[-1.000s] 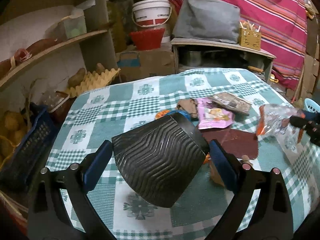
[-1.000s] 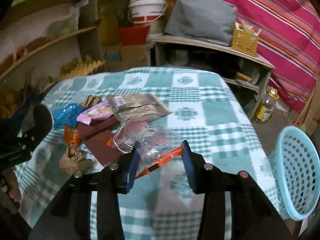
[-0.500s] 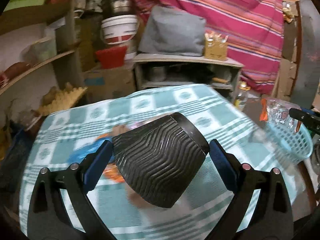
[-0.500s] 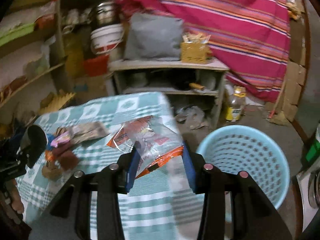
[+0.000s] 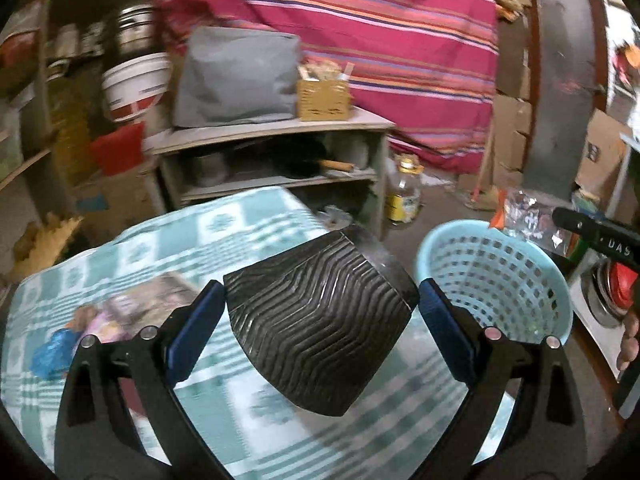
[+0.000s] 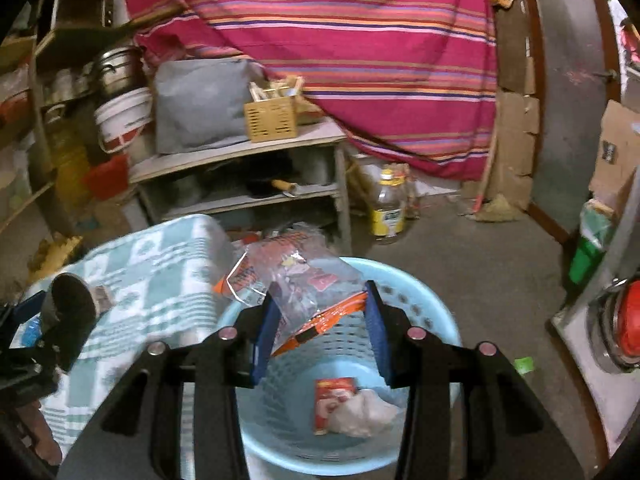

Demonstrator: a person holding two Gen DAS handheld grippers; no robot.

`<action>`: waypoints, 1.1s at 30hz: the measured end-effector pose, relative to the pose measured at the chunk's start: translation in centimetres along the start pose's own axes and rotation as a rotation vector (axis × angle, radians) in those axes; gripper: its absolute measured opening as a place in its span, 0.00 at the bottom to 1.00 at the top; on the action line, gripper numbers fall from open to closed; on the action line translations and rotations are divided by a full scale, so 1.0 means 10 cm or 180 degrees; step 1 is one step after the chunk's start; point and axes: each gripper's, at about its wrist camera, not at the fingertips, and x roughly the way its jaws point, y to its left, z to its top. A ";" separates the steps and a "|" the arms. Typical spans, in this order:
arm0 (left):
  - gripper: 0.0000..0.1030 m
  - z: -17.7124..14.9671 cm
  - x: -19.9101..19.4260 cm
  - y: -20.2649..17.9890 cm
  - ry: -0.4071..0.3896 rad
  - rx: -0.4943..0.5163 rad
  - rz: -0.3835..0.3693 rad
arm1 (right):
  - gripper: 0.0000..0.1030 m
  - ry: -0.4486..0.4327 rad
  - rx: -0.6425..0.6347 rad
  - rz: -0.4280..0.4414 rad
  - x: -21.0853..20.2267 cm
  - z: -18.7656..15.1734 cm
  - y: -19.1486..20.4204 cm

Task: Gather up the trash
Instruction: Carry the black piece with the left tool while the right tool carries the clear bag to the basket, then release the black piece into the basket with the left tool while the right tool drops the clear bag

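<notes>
My left gripper [image 5: 320, 320] is shut on a black ribbed paper cup [image 5: 320, 320] and holds it above the table's right edge, beside the light blue basket [image 5: 532, 280]. My right gripper [image 6: 320, 320] is shut on a clear and orange plastic wrapper [image 6: 296, 276] directly above the basket [image 6: 440, 316]. The basket holds a red packet [image 6: 334, 398] and crumpled white trash [image 6: 368, 412]. The wrapper also shows in the left wrist view [image 5: 524, 216]. The cup also shows in the right wrist view [image 6: 68, 312].
The checked tablecloth table [image 5: 224, 232] carries more wrappers [image 5: 132, 304] and a blue bag [image 5: 48, 356] at its left. A wooden shelf unit [image 6: 240, 184], a bottle on the floor [image 6: 386, 204] and a striped cloth stand behind. A white appliance [image 6: 592, 340] is at the right.
Both grippers swung right, away from the table top toward the basket. The right gripper with the wrapper now hangs over the basket; the left with the cup has come near it.
</notes>
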 end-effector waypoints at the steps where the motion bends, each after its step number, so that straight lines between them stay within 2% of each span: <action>1: 0.91 -0.01 0.04 -0.09 0.0012 0.0020 -0.0031 | 0.40 -0.0017 -0.0049 -0.0042 -0.01 0.00 -0.03; 8: 0.91 0.01 0.43 -0.66 0.0117 0.0152 -0.0317 | 0.40 0.0060 -0.0028 -0.0137 0.10 -0.09 -0.35; 15: 0.91 0.11 0.62 -1.03 0.0100 0.0240 -0.0441 | 0.40 0.0116 0.0219 -0.0167 0.25 -0.11 -0.64; 20: 0.91 0.14 0.71 -1.16 0.0132 0.0254 -0.0500 | 0.40 0.0174 0.0273 -0.0183 0.35 -0.12 -0.69; 25: 0.91 0.14 0.80 -1.26 0.0155 0.0410 -0.0479 | 0.40 0.0184 0.0274 -0.0182 0.34 -0.13 -0.70; 33: 0.95 0.21 0.80 -1.16 0.0168 0.0337 -0.0545 | 0.40 0.0206 0.0281 -0.0189 0.34 -0.11 -0.68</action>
